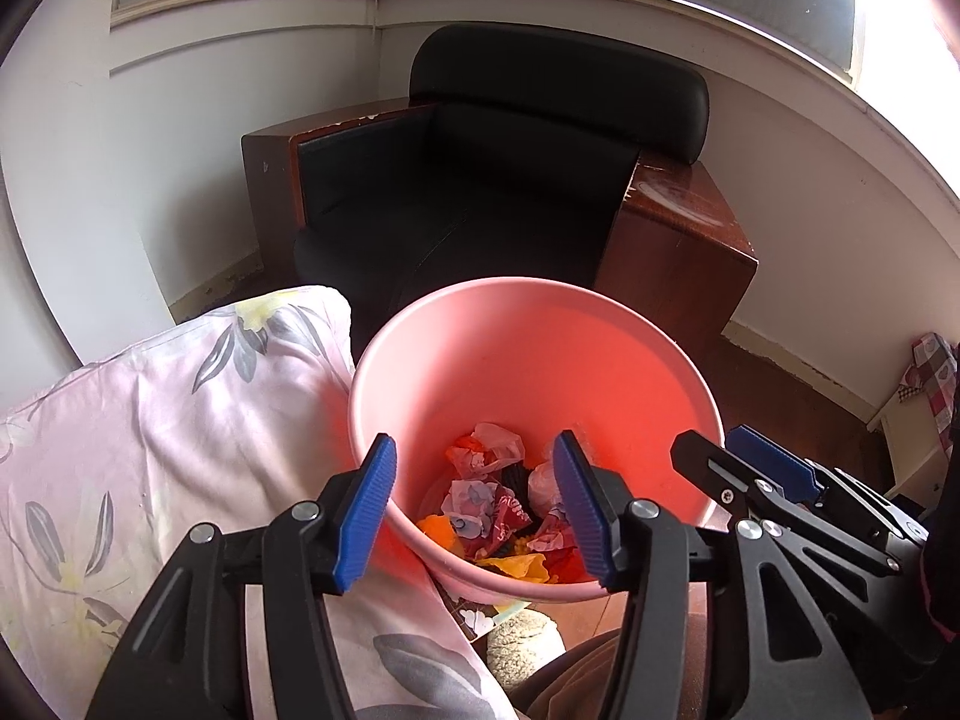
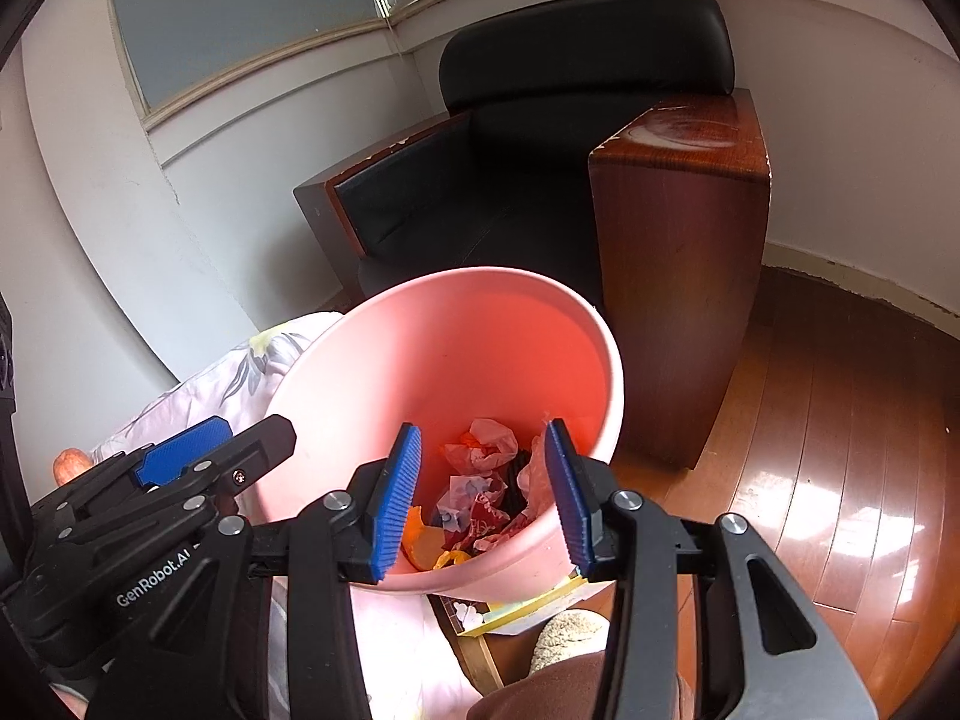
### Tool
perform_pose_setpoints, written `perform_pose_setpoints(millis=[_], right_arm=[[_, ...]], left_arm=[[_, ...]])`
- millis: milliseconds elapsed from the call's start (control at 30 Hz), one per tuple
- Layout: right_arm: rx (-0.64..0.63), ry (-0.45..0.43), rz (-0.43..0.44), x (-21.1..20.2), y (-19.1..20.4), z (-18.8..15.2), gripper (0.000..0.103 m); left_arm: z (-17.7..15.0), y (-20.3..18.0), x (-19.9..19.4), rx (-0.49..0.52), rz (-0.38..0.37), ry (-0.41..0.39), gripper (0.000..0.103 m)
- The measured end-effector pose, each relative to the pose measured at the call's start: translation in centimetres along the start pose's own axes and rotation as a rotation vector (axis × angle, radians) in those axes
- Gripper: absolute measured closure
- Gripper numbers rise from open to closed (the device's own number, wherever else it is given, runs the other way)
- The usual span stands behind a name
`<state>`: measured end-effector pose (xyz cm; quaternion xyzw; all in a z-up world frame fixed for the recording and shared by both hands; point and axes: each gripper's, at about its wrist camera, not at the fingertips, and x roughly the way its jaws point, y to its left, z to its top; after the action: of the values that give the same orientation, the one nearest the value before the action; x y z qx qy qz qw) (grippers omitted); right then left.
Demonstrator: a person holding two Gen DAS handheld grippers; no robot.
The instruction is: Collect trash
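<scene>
Wooden floor underlies both empty, parted hand-held grippers: left reading "GenRobot.AI", right.

Wide-open left hand-held gripper above pink bin of crumpled wrappers — floral bedding alongside

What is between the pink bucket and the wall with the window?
A black armchair with brown wooden sides stands between the pink bucket and the wall. Both wrist views show it, just behind the bucket's far rim.
</scene>
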<state>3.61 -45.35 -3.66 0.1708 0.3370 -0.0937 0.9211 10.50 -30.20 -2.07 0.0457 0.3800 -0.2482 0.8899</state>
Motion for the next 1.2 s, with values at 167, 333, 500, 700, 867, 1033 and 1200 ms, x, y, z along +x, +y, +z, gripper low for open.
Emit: perform_pose_setpoints(millis=[167, 333, 500, 700, 867, 1033, 1200], right_arm=[[-0.016, -0.033, -0.005, -1.6, 0.8, -0.3, 0.059], [-0.039, -0.055, -0.006, -3.2, 1.9, -1.0, 0.059], [-0.058, -0.084, 0.000, -4.9, 3.0, -1.7, 0.059], [-0.102, -0.110, 0.004, -6.7, 4.7, -2.5, 0.058], [-0.121, -0.118, 0.022, -7.8, 5.9, -3.3, 0.048], [-0.134, -0.114, 0.028, -8.5, 6.9, -3.9, 0.048], [-0.139, -0.122, 0.019, -9.1, 7.6, -4.3, 0.048]], left_arm=[[-0.3, 0.3, -1.7, -0.009, -0.006, -0.023, 0.049], [-0.8, 0.8, -3.5, -0.026, -0.016, -0.039, 0.050], [-1.2, 1.3, -5.7, -0.030, -0.006, -0.077, 0.050], [-1.8, 2.0, -8.8, -0.032, 0.021, -0.135, 0.050], [-2.6, 2.5, -10.7, -0.039, 0.024, -0.153, 0.050], [-3.5, 3.0, -12.1, -0.047, 0.021, -0.162, 0.050], [-4.2, 3.5, -13.2, -0.056, 0.018, -0.173, 0.050]])
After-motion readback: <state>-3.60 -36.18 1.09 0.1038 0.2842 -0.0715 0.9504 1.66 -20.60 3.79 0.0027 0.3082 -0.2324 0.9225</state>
